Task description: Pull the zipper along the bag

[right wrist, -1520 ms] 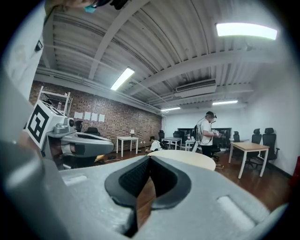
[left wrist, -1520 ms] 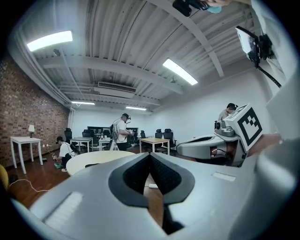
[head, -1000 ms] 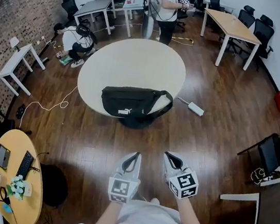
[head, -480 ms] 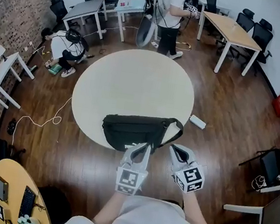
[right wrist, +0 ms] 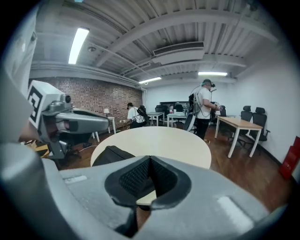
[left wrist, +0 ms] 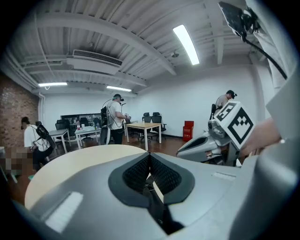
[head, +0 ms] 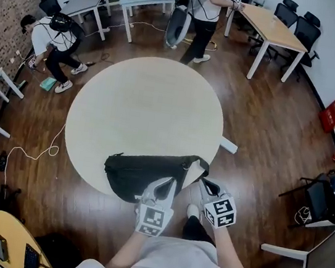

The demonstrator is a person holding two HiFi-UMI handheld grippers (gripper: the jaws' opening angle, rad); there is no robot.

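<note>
1. The person stands close against the round counter (head: 146, 108) with a tool in each hand held out in front, side by side. I take this as the approach to the bag, with the zip work not yet begun.
2. The left tool (head: 165, 185) is clenched, its pads pressed together with nothing between them. Seen from overhead, its tip overlaps the near side of the bag (head: 140, 173), though I cannot tell whether it touches the fabric.
3. The right tool (head: 207, 184) is clenched and empty too. It hangs just beside the bag's right end, off the counter's rim and over the wooden floor (head: 265, 145).
4. Holding both tools low and tilted slightly downward puts them level with the bag. My guess is that one is meant to steady the bag while the other takes the zipper pull.
5. The bag is a black waist bag, long and soft. It lies crosswise at the rim of the counter nearest the person, its lower side right at the rim.
6. Its strap (head: 202, 166) loops out at the right end and runs back along the top.
7. The fabric is dark all over, and I cannot pick out the zipper or its pull from here.
8. Both tools will need to open before either can pinch anything.
</note>
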